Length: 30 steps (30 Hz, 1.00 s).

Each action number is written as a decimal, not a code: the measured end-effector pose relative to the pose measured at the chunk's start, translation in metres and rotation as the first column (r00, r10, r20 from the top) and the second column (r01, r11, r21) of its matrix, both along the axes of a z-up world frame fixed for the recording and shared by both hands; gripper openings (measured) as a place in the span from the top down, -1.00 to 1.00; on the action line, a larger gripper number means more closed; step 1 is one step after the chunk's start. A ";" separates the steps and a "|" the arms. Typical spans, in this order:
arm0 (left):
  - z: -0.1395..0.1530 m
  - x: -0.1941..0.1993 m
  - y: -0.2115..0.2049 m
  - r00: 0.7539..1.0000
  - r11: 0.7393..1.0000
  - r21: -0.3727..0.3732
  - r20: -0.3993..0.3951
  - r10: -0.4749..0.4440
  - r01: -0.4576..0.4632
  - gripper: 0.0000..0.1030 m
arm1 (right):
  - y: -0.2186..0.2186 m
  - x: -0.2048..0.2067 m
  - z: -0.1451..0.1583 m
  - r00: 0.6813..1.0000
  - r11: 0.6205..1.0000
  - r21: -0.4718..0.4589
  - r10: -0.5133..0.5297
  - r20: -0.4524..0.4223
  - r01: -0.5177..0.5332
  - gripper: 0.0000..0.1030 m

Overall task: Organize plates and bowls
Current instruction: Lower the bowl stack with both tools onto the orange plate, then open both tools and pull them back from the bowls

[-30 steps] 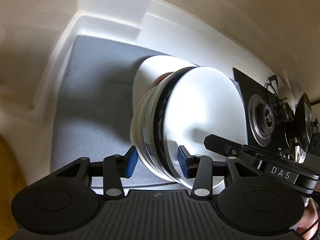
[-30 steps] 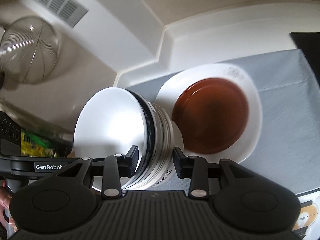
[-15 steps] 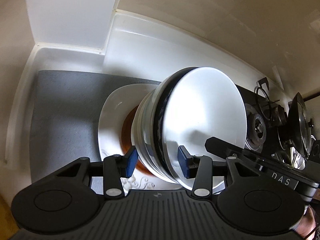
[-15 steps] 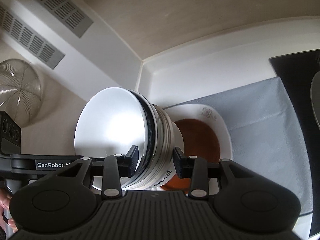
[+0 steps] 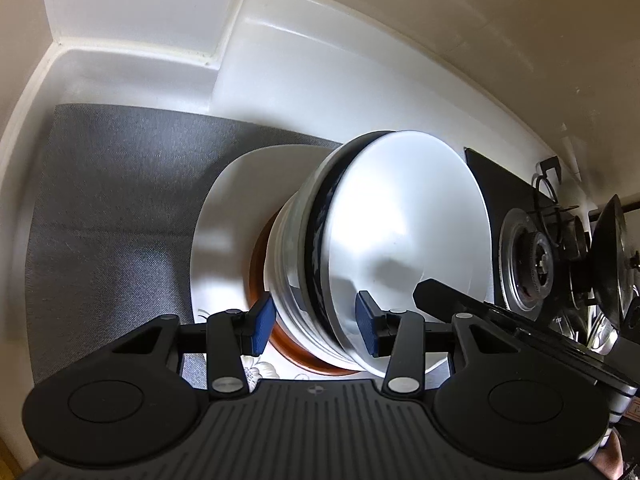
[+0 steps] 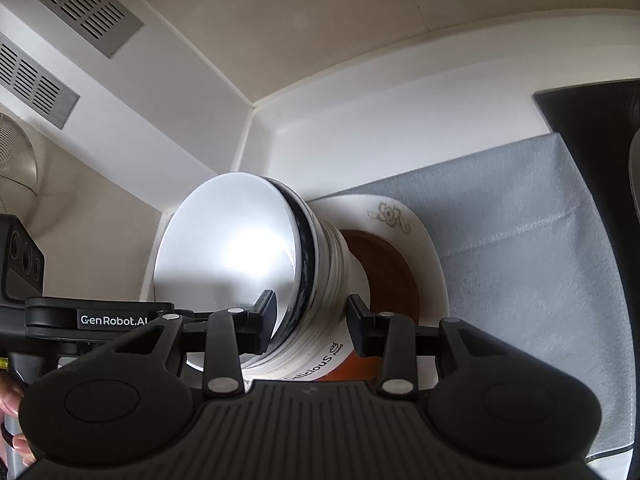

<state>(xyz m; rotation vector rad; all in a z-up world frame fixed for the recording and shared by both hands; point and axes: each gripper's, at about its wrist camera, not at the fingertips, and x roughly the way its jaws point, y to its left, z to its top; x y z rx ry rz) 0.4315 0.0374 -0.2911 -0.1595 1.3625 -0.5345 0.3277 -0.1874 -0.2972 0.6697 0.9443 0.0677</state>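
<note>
A stack of nested bowls (image 5: 384,236), white with one dark-rimmed bowl, is held from both sides. My left gripper (image 5: 316,330) is shut on its rims on one side. My right gripper (image 6: 310,328) is shut on the same stack (image 6: 256,264) from the other side. The stack stands on or just above a brown plate (image 6: 384,272), which lies on a large white plate (image 5: 228,216) with a flower print (image 6: 390,216). I cannot tell whether the stack touches the brown plate.
The plates lie on a grey mat (image 5: 120,200) on a white counter in a wall corner. A black gas hob (image 5: 532,256) with a pan lies to one side. A metal sieve (image 6: 16,164) hangs by vent grilles (image 6: 72,4).
Both grippers have carried the bowl stack over and down toward the brown plate. The plates have come nearer in both views. The grip has not changed.
</note>
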 end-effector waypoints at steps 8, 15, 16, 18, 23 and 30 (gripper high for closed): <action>-0.017 -0.009 -0.010 0.998 0.999 0.028 0.057 -0.029 0.028 0.11 | 0.001 -0.007 -0.023 1.000 1.000 -0.010 -0.010 -0.002 0.010 0.21; -0.018 -0.020 -0.014 0.994 0.999 0.036 0.103 -0.044 0.040 0.14 | 0.004 -0.014 -0.027 1.000 0.999 -0.034 -0.001 0.007 0.001 0.23; -0.018 -0.023 -0.013 0.994 0.999 0.034 0.107 -0.033 0.030 0.15 | 0.004 -0.015 -0.027 1.000 1.000 -0.030 -0.003 0.005 0.003 0.22; -0.013 -0.030 -0.009 0.991 0.999 0.032 0.137 0.005 -0.010 0.15 | 0.004 -0.021 -0.024 1.000 0.999 -0.018 -0.026 0.010 0.026 0.20; 0.049 -0.081 -0.004 0.911 0.989 0.132 0.411 0.014 -0.074 -0.67 | 0.018 -0.051 0.019 0.995 0.987 -0.155 -0.018 0.103 0.033 0.16; 0.153 -0.181 -0.016 0.832 0.976 0.171 0.555 0.017 -0.134 -1.00 | 0.051 -0.117 0.107 0.975 0.973 -0.229 0.051 0.215 -0.001 -0.59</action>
